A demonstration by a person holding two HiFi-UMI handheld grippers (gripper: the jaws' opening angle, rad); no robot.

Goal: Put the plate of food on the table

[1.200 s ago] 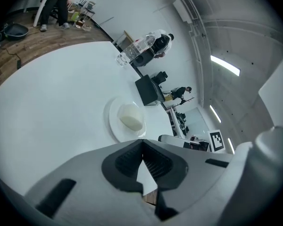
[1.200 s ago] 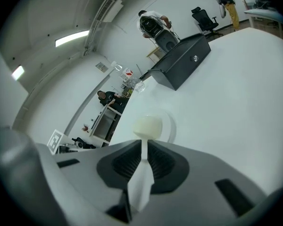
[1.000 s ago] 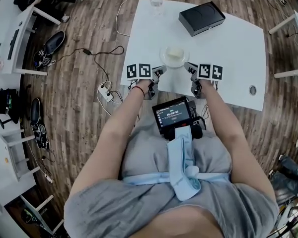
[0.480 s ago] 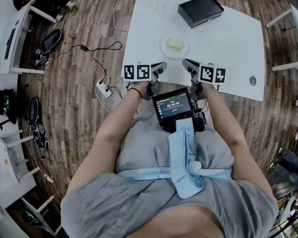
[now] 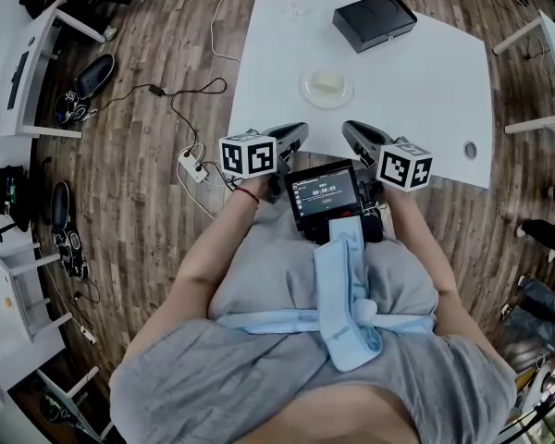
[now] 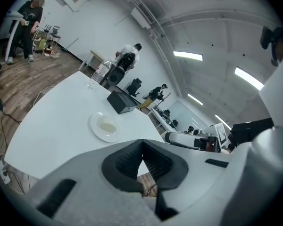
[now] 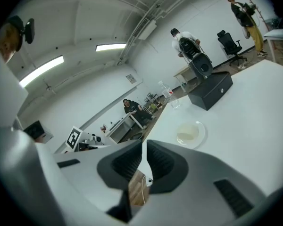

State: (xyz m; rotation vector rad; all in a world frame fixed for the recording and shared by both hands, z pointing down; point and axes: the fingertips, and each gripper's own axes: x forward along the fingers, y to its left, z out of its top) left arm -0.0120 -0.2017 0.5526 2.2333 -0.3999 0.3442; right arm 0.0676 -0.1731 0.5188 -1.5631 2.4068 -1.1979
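The plate of food stood on the white table, about in its middle and well apart from both tools. It was a round, shallow, white plate with a glossy surface and a thin raised rim, and a pale, soft-looking piece of food lay in the centre. It was probably stiff, rather light and breakable, and its smooth rim could slip between the pads. The best hold seemed to be on the bare rim, at two opposite sides, with the plate kept level so the food did not slide. The table top was flat, smooth and matte.

The left hand-held gripper had its ribbed black pads together on nothing. The right hand-held gripper showed only a thin slit between its pads and was also empty.
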